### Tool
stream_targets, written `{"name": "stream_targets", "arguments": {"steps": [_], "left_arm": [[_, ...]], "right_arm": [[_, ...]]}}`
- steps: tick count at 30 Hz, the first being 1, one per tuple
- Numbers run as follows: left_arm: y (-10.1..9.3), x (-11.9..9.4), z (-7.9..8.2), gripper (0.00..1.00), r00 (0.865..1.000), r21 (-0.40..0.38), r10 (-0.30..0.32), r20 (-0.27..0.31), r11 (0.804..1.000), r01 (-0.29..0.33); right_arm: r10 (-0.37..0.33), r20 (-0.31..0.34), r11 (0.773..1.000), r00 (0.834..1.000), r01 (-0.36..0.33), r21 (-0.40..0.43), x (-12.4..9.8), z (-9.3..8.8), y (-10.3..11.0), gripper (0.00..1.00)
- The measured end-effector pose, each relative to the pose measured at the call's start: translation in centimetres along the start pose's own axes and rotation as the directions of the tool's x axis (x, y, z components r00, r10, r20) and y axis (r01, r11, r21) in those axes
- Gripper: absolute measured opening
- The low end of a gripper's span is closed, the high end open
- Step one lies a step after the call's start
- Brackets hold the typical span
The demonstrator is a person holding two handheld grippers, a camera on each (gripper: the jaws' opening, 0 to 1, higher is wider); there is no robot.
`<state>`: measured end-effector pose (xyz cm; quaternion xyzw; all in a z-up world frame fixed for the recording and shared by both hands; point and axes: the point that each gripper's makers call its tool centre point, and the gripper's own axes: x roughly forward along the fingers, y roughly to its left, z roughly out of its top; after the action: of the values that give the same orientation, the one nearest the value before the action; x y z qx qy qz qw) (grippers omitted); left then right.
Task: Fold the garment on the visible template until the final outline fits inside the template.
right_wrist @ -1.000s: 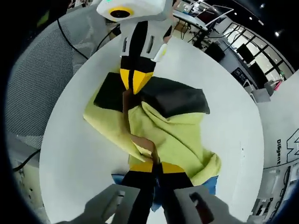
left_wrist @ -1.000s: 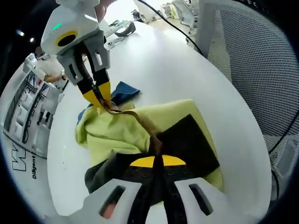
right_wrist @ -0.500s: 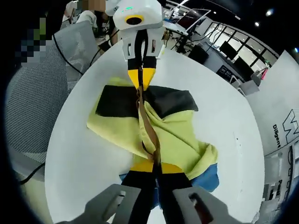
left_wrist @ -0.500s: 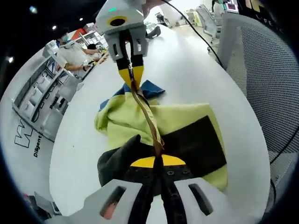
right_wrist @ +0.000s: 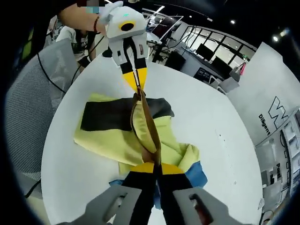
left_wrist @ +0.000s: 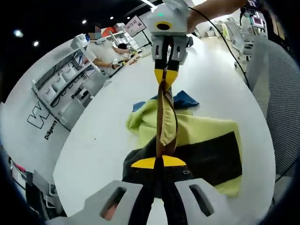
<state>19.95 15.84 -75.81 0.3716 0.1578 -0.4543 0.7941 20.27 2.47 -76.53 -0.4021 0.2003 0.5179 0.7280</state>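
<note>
Left gripper (left_wrist: 158, 161): in the left gripper view we see its jaws closed tight on a brown hem (left_wrist: 161, 117) of the garment (left_wrist: 206, 136), the yellow tips meeting on the cloth with no gap between them. Right gripper (right_wrist: 154, 167): in the right gripper view its jaws are likewise pinched together on the same brown edge (right_wrist: 145, 126), at its other end. Each gripper also appears in the other's view, at the top, held by a person's hand: the right one (left_wrist: 165, 77) in the left gripper view, the left one (right_wrist: 135, 80) in the right gripper view, both with jaws closed on the hem.

Between the two grippers we note the brown hem raised off the surface and drawn into a narrow band running from one pair of tips to the other. The yellow-green cloth hangs down from it in a fold.

The rest of the garment lies on the white round table (right_wrist: 220, 154). It is yellow-green with a broad black band (right_wrist: 105, 119) across it. A blue piece (right_wrist: 197, 176) shows under the crumpled end near the right gripper; we cannot tell whether it is the template or part of the garment.

Surroundings: a mesh chair back (left_wrist: 281, 108) stands beside the table, and shelving (left_wrist: 61, 89) and seated people sit beyond it.
</note>
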Motion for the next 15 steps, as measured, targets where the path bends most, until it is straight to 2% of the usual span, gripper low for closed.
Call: {"name": "stream_targets", "arguments": {"steps": [5,10,12,15], "left_arm": [[1.5,-0.2,0.7,0.06,0.998,-0.049,0.058,0.021,0.997,-0.057],[2.6,-0.2,1.4,0.06,0.994,-0.074,0.097,0.045,0.993,-0.094],[3.6,-0.3,1.7,0.06,0.989,-0.083,0.145,0.037,0.986,-0.142],[5.0,-0.3,2.1,0.06,0.981,-0.156,0.19,0.045,0.971,-0.181]], "right_arm": [[-0.061,0.017,0.998,0.998,0.06,0.008,-0.3,0.3,-1.2,0.0],[-0.121,0.027,0.991,0.992,0.119,0.067,-0.6,0.6,-2.7,0.0],[-0.137,0.034,0.988,0.99,0.135,0.075,-0.7,0.8,-3.1,0.0],[-0.164,0.033,0.984,0.986,0.162,0.076,-0.6,0.9,-3.8,0.0]]}}
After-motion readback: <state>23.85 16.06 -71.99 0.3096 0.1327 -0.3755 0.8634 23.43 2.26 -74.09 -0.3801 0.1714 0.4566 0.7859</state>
